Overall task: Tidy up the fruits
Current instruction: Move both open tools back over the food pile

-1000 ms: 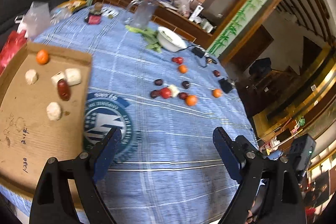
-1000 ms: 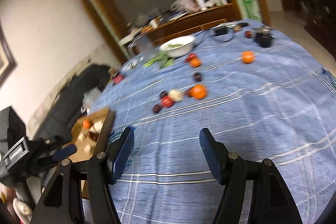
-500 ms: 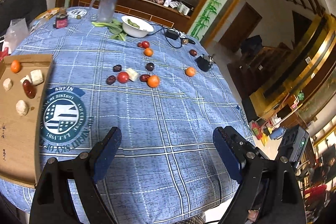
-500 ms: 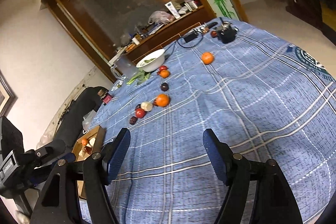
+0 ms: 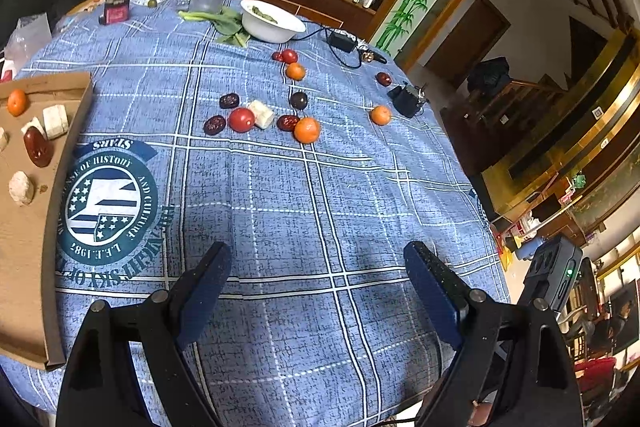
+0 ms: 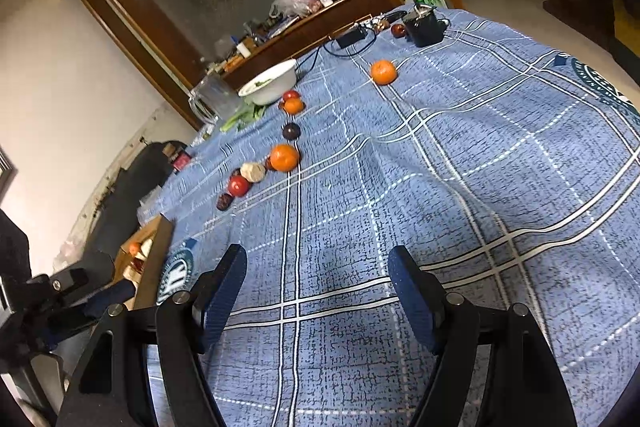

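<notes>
four oranges (image 5: 307,130), two tomatoes (image 5: 241,119), one bowl (image 5: 272,22), one cardboard tray (image 5: 24,227)

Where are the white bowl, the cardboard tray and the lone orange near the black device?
white bowl (image 5: 276,27): left wrist view, on its outer wall.
cardboard tray (image 5: 24,247): left wrist view, on bare cardboard floor.
lone orange (image 6: 383,71): right wrist view, on its middle.
</notes>
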`<state>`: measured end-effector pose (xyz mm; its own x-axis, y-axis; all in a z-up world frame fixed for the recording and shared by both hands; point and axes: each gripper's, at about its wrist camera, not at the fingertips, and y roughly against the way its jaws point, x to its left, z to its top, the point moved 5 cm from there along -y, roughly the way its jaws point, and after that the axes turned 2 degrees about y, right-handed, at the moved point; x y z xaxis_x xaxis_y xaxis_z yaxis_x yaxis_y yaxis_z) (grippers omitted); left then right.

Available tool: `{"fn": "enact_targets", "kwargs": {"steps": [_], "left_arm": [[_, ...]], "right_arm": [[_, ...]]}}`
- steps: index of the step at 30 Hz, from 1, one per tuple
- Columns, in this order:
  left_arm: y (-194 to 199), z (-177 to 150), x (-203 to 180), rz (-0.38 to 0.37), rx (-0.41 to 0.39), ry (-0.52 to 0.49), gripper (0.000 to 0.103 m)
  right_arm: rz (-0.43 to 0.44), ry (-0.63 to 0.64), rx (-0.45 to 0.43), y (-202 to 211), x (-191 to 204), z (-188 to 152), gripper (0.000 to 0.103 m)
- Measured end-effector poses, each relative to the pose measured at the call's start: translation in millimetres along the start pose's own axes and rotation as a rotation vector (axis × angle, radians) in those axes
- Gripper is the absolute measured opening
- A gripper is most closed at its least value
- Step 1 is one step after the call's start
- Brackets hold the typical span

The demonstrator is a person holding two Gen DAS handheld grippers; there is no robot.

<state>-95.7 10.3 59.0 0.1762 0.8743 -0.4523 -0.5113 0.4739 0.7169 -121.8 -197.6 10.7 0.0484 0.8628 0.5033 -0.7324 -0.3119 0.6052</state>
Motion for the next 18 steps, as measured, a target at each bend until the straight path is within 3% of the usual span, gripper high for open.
{"fn": "enact_targets", "kwargs": {"steps": [8, 12, 18], "left_arm": [[-12, 4, 22, -0.002, 0.007, 0.024, 0.088], [-13, 8, 28, 0.000, -0.026, 0.004, 0.088], [-19, 9, 32, -0.038, -0.019, 0.002, 0.088]], "right_arm": [[-0.051, 0.032, 0.040, -24, 3, -7, 0.077], [-0.081, 0.073, 0.035, -27, 10, -7, 0.077], [-0.086, 0.097, 0.072, -36, 15, -11, 0.077]]}}
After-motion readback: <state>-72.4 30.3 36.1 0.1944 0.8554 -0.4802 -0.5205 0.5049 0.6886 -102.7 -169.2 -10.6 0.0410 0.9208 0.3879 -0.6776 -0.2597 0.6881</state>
